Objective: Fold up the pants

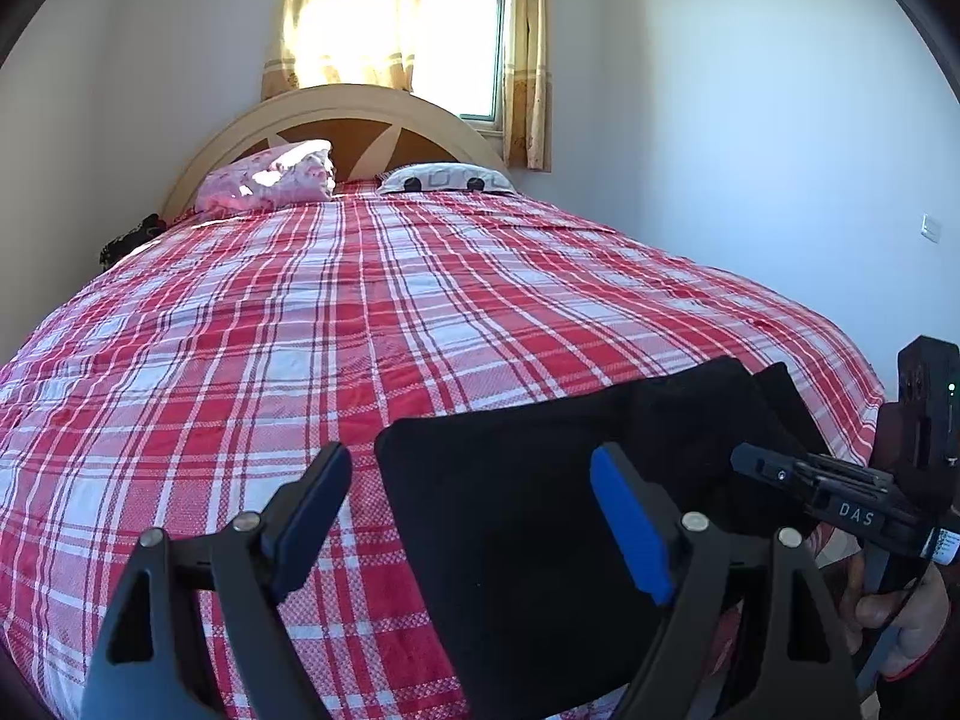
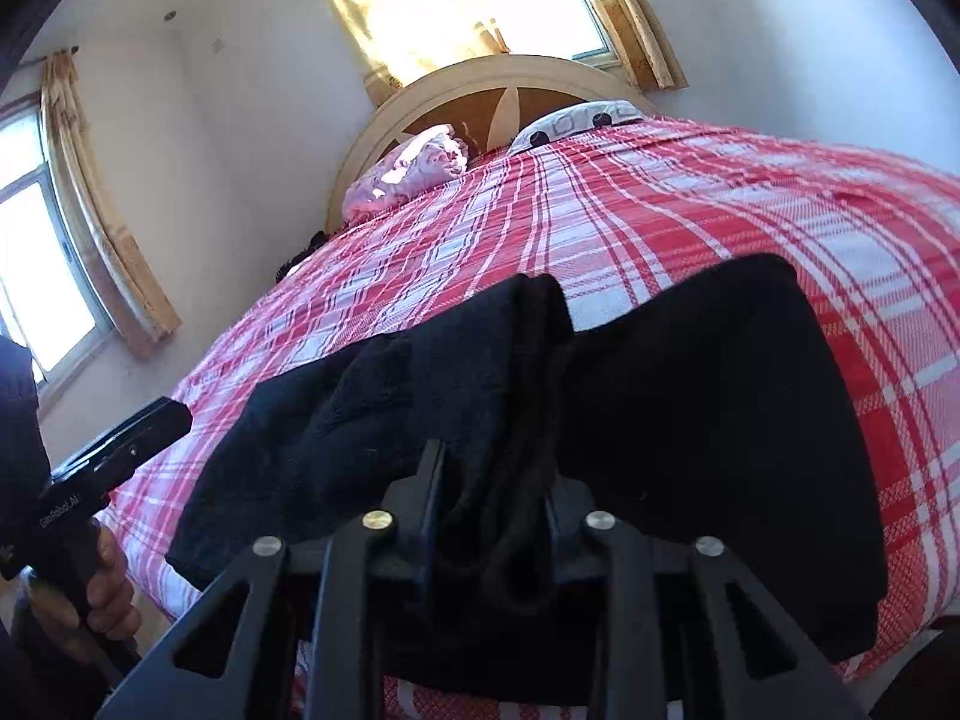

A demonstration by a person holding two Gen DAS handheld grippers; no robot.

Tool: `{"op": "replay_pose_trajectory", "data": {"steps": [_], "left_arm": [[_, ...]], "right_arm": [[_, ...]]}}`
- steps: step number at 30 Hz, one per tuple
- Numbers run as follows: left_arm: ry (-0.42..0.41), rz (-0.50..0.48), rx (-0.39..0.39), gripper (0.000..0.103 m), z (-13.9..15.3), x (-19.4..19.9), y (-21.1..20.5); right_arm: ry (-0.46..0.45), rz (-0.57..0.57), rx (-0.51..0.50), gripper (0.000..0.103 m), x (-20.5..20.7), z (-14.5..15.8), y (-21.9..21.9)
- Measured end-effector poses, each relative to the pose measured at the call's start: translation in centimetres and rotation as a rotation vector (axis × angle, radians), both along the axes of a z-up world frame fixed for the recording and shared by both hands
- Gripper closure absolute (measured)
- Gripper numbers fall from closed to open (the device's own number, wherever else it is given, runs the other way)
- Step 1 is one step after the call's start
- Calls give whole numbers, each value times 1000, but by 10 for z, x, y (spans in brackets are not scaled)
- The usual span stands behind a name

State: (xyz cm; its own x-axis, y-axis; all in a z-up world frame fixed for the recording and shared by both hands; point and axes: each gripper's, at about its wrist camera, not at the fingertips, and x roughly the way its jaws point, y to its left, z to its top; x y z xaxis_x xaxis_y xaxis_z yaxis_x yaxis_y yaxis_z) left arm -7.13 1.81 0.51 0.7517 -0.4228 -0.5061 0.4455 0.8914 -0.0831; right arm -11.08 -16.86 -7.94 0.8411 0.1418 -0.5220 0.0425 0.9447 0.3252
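Observation:
Black pants (image 1: 540, 420) lie folded at the near right corner of the red plaid bed (image 1: 300, 300). My left gripper (image 1: 471, 462) is open, its blue pads (image 1: 630, 528) wide apart. One finger hangs over the pants' left part and the other over bare bedcover, with nothing pressed between them. In the right wrist view my right gripper (image 2: 498, 480) is shut on a bunched ridge of the pants (image 2: 690, 390), and the fabric hides its pads. The right gripper (image 1: 744, 456) also shows at the pants' right edge, held by a hand (image 1: 900, 630).
A pink pillow (image 1: 270, 180) and a white pillow (image 1: 447, 179) lean at the arched headboard (image 1: 360, 114). A curtained window (image 1: 462, 48) is behind it. Walls stand close on both sides. A dark object (image 1: 129, 240) sits at the bed's far left edge.

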Motion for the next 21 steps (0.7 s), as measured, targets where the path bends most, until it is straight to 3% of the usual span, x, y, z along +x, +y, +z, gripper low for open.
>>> {"op": "replay_pose_trajectory", "data": {"steps": [6,11,15,18,21], "left_arm": [[-25,17,-1,18,9,1,2],[-10,0,-12,18,8,3,-6],[-2,-22,24,18,2,2,-20],[13,-27,51,18,-5,2,-28],[24,-8,92,18,-10,4,-29]], "right_arm": [[-104,19,0,83,-22,34,-5],[-154,-65,-31,83,-46,55,-30],[-75,-160,24,83,-56,31,-63],[-20,-204,6,81,-55,4,-71],[-42,-200,69,75,-54,-11,-85]]}}
